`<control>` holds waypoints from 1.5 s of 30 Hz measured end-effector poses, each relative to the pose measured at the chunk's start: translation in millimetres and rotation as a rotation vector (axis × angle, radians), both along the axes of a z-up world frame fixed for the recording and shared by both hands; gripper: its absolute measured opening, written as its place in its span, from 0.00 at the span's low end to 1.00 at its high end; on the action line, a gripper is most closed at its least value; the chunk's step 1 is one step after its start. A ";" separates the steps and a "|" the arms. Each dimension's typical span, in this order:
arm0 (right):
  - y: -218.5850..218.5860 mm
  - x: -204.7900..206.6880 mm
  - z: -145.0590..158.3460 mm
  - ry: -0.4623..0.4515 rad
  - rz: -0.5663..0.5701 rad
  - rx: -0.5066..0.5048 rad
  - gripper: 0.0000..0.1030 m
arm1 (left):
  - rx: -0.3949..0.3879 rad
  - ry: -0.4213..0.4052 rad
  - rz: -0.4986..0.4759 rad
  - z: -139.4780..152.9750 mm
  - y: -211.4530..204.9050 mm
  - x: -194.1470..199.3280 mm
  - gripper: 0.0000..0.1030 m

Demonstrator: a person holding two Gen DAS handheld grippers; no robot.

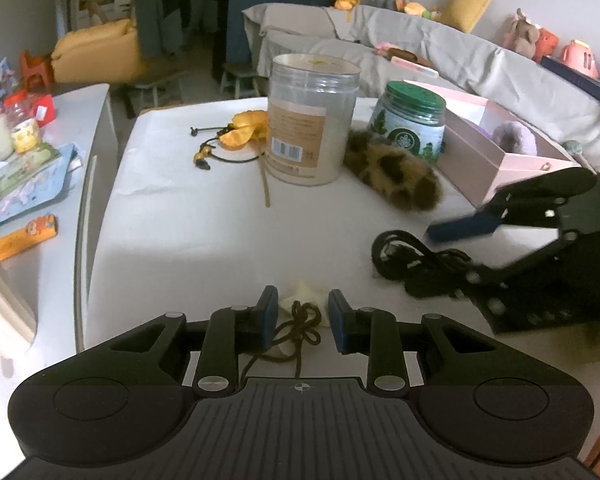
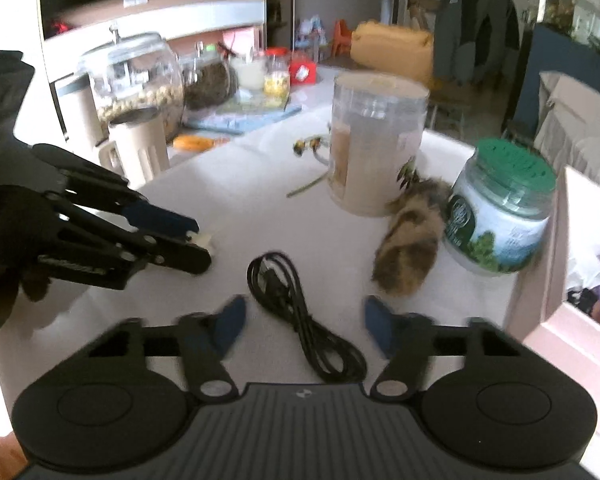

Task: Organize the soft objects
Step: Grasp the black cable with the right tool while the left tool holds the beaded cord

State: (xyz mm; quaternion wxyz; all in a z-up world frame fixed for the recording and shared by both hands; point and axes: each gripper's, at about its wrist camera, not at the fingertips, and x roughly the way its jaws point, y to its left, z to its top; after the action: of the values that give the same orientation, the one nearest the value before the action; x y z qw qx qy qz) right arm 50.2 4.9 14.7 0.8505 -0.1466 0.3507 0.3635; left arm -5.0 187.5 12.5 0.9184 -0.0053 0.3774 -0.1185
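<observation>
The right gripper (image 2: 302, 322) hangs with its jaws spread wide either side of a coiled black cable (image 2: 300, 316) on the white counter (image 2: 260, 208). To the left, the left gripper (image 2: 194, 238) touches a small cream piece (image 2: 204, 239). A leopard-print plush (image 2: 410, 256) lies between the tall clear jar (image 2: 374, 144) and the green-lidded jar (image 2: 500, 216).

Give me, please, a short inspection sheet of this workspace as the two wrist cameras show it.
Surface: white table, partly in shadow.
Job's things: leopard-print plush beside the tall jar; cream star pouch with brown cord; yellow fabric piece; pink box holding a purple fluffy item.
Clutter: green-lidded jar.
Grippers: left gripper open around the pouch; right gripper open over the cable.
Cables: coiled black cable.
Surroundings: covered sofa with toys; side counter with jars.
</observation>
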 end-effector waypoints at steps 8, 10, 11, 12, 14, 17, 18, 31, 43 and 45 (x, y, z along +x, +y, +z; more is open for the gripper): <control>-31.0 -35.7 31.4 -0.040 -0.023 0.035 0.09 | 0.002 0.002 -0.016 2.1 -14.5 -23.1 0.29; -47.6 -46.6 39.3 -0.044 -0.052 0.043 0.09 | -0.001 -0.006 -0.037 4.8 -23.7 -31.4 0.22; -57.7 -53.0 42.6 -0.049 -0.069 0.048 0.09 | -0.004 -0.012 -0.054 7.0 -29.3 -35.7 0.22; -67.8 -59.4 45.3 -0.054 -0.084 0.055 0.08 | -0.007 -0.020 -0.072 9.7 -35.1 -39.6 0.22; -88.1 -72.6 50.4 -0.067 -0.116 0.063 0.08 | -0.008 -0.037 -0.108 16.4 -48.5 -46.7 0.22; -108.8 -92.9 56.3 -0.113 -0.139 0.051 0.08 | -0.012 -0.050 -0.134 23.8 -61.2 -49.4 0.22; -111.4 -97.0 56.9 -0.127 -0.144 0.044 0.08 | -0.009 -0.050 -0.126 24.6 -63.7 -48.8 0.22; -82.1 -66.6 35.0 -0.060 -0.117 0.089 0.44 | -0.019 -0.016 -0.069 16.6 -50.9 -52.2 0.22; 10.0 5.5 5.0 0.063 -0.060 0.005 0.25 | -0.082 -0.016 -0.092 12.4 -42.6 -59.1 0.22; 11.2 4.0 5.0 0.067 -0.057 0.000 0.24 | -0.091 -0.011 -0.094 12.1 -41.2 -59.8 0.23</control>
State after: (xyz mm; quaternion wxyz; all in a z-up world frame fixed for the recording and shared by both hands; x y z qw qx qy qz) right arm 54.3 16.1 19.8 0.8484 -0.1245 0.3831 0.3436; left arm -64.8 146.3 24.6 0.9128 -0.0287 0.3662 -0.1785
